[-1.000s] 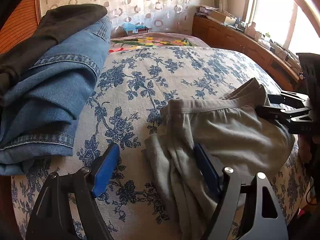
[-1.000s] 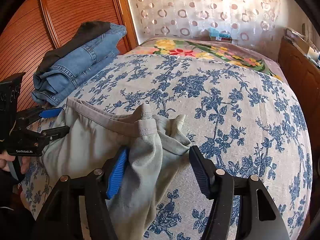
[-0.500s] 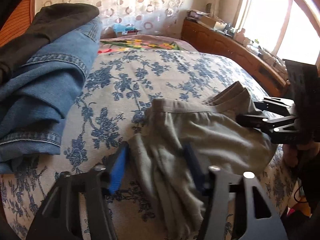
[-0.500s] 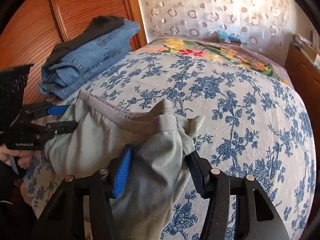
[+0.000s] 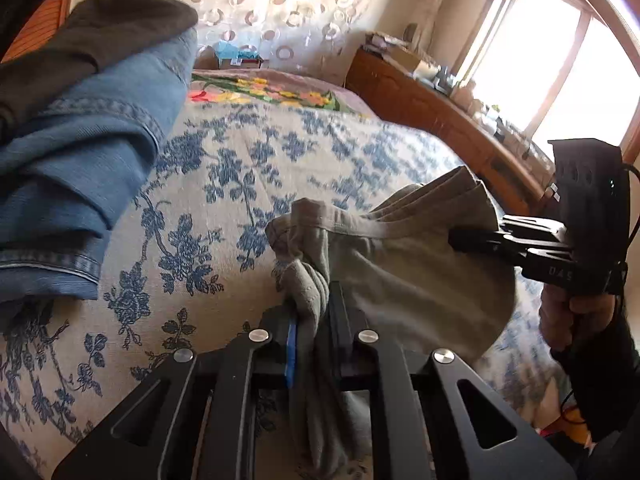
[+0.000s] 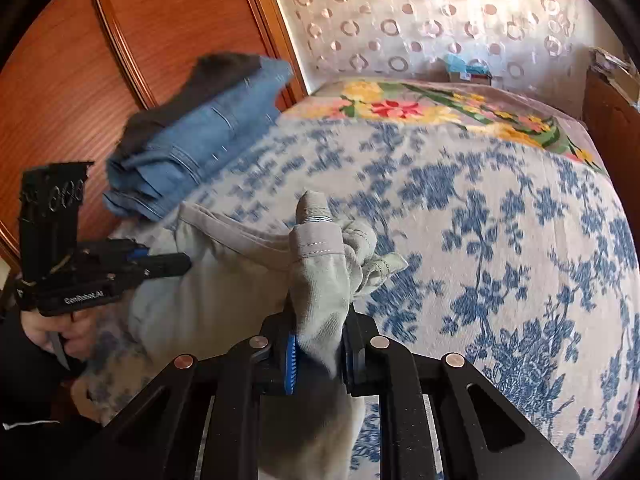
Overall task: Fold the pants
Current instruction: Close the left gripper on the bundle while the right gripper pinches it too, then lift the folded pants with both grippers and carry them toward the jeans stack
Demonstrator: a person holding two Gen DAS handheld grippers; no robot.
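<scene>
**Left wrist view and right wrist view: both claws pinch the grey pants**

Left wrist view shows us our left claw (image 5: pixel 310 320) low in the picture. Its jaws have just been closing, and now they squeeze a bunched bit of the grey pants (image 5: pixel 404 276). The cloth is caught tight between the blue pad and the black pad.

We see the pants lying on the bed cover (image 5: pixel 224 184), which is pale with blue flowers. The band at the top of the pants runs across from our left claw to our right claw (image 5: pixel 464 238), which comes in from the right side. A hand (image 5: pixel 576 312) holds that claw by its handle.

In the right wrist view, our right claw (image 6: pixel 320 344) has just been closing too. It pinches the other end of the band, and the cloth sticks up above the pads in a lump. Our left claw (image 6: pixel 176 262) comes in from the left side and touches the pants there.

A pile of blue jeans (image 5: pixel 80 168) sits at the edge of the bed, apart from the pants. A dark cloth (image 5: pixel 100 32) lies on top of the jeans. Behind the bed we see a flowery blanket (image 6: pixel 420 108), a wooden door (image 6: pixel 120 40) and a bright window (image 5: pixel 560 60).
</scene>
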